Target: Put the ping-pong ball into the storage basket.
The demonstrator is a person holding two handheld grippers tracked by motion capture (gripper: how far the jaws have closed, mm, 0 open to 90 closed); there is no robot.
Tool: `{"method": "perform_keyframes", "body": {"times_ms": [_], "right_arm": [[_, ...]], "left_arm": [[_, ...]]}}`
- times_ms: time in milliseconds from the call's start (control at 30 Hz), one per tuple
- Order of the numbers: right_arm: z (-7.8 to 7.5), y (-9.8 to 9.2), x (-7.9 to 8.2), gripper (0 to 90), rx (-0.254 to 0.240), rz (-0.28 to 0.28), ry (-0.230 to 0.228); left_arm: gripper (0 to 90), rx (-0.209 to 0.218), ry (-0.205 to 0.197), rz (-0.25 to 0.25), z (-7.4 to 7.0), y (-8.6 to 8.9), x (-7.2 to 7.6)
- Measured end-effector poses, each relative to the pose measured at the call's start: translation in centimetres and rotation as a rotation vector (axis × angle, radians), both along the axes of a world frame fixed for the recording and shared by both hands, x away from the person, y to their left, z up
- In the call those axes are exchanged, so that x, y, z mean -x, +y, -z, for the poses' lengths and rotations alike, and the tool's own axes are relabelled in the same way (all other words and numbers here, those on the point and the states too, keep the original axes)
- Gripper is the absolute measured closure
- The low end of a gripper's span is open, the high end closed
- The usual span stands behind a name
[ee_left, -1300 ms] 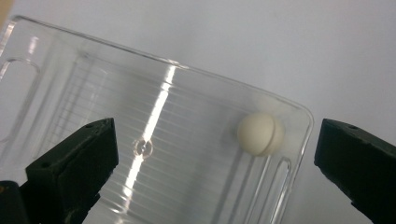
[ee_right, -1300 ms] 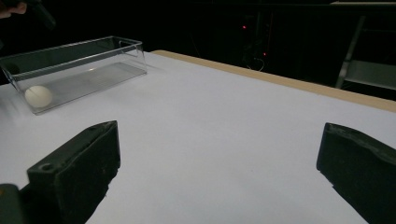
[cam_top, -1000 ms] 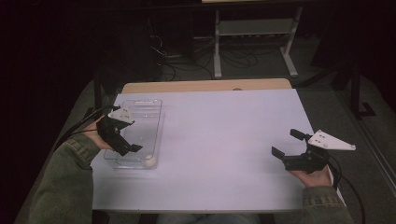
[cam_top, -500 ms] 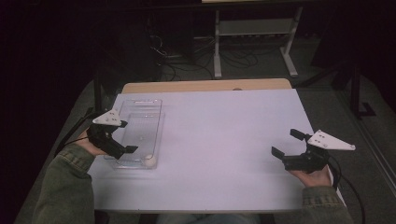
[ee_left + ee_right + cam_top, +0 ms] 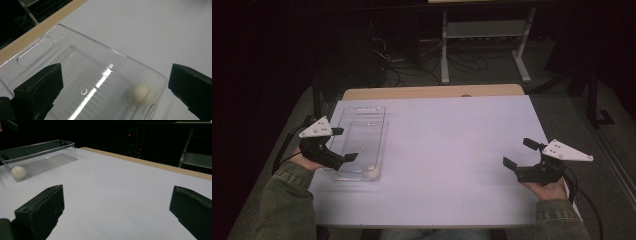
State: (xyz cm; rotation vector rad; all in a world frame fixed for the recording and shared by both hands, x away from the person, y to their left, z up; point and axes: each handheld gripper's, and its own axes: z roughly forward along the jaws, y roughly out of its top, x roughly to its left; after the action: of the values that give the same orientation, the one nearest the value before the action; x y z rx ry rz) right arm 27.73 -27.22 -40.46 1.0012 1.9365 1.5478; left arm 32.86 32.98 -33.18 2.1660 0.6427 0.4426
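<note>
A clear plastic tray (image 5: 362,120) (image 5: 75,52) (image 5: 47,147) lies at the table's left side. A small white ball (image 5: 373,173) (image 5: 142,93) (image 5: 19,172) rests in its near right corner. My left gripper (image 5: 345,144) hovers open over the tray's left edge, with nothing between its jaws. My right gripper (image 5: 521,153) stands open near the table's right edge, empty, far from the tray.
The white table top (image 5: 452,150) has a wooden strip (image 5: 432,92) along its far edge. Behind the table stand a metal rack (image 5: 484,35) and loose cables on a dark floor.
My left gripper has drawn back to the left, from over the tray's middle to its left edge. The ball stays in the tray. The right gripper has not moved.
</note>
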Motion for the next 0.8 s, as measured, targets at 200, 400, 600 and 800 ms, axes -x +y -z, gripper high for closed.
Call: {"method": "perform_keyframes", "body": {"times_ms": [200, 400, 600, 800], "right_arm": [[0.0, 0.0, 0.0, 0.0, -0.001, 0.002, 0.001], [0.0, 0.0, 0.0, 0.0, -0.001, 0.004, -0.002], [0.0, -0.1, 0.0, 0.0, -0.005, 0.007, -0.004], [0.0, -0.1, 0.0, 0.0, -0.007, 0.007, -0.003]], "left_arm": [[0.0, 0.045, -0.029, -0.031, 0.6, 0.1, 0.2], [0.0, 0.068, -0.062, -0.046, 0.8, -0.3, 0.5], [0.0, 0.125, -0.110, -0.088, 1.1, -0.3, 1.0], [0.0, 0.203, -0.106, -0.101, 1.7, 0.2, 1.5]]}}
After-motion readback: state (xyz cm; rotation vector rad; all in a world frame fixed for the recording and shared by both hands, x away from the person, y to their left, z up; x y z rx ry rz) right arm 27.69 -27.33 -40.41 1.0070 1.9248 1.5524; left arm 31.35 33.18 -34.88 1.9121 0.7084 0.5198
